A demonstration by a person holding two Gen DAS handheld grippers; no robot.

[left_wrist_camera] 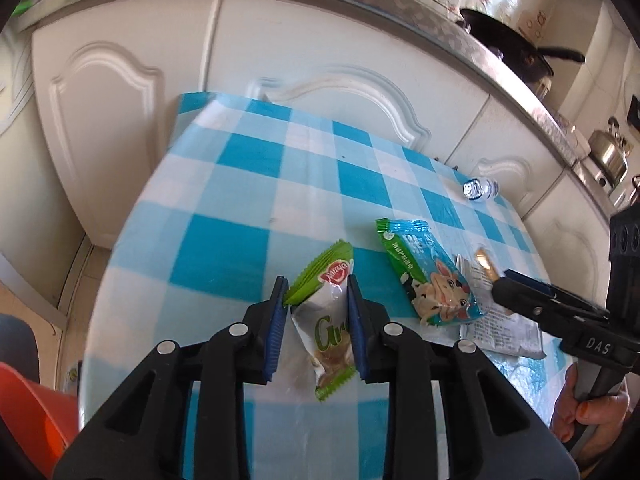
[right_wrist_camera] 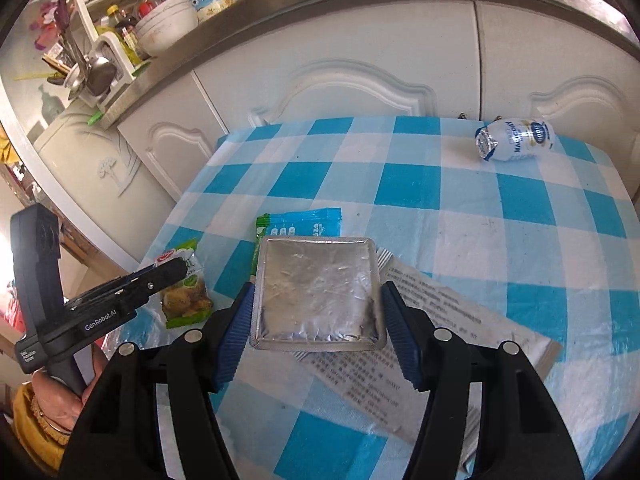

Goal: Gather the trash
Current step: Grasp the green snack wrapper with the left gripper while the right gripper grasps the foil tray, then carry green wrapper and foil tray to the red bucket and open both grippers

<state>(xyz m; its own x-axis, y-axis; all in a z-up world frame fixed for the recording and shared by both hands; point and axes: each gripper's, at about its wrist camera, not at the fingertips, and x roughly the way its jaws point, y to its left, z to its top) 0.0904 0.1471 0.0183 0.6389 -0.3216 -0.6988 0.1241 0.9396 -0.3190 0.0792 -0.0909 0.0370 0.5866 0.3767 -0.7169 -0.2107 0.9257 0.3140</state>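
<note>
The left claw (left_wrist_camera: 318, 284) is closed on a green-and-white snack wrapper (left_wrist_camera: 326, 320); both blue pads press the wrapper's sides, and the wrapper stands pinched between them above the tabletop (left_wrist_camera: 248, 184). The right claw (right_wrist_camera: 318, 296) holds a flat silver foil blister sheet (right_wrist_camera: 318, 292) at a medium opening, one pad against each side edge of the sheet. Whether either item is fully clear of the tabletop cannot be told.

Judged status: two pieces of trash are in hand, none is yet deposited. No bin or bag is identifiable in either view; an orange shape at the lower left of the left wrist view cannot be identified.

Items remaining on the tabletop:
- A blue-and-green snack packet (left_wrist_camera: 428, 276) with a cartoon print, lying flat between the two claws.
- A printed paper leaflet (right_wrist_camera: 440, 320), lying beneath and beside the foil sheet.
- A small white bottle (right_wrist_camera: 514, 140) with a foil cap, lying on its side near the far edge, well apart from the rest.

The tabletop carries a blue-and-white checked cloth and stands just before white cabinet doors (right_wrist_camera: 360, 64).

Judged progress: early; three items at least remain, plus disposal of the two held.
</note>
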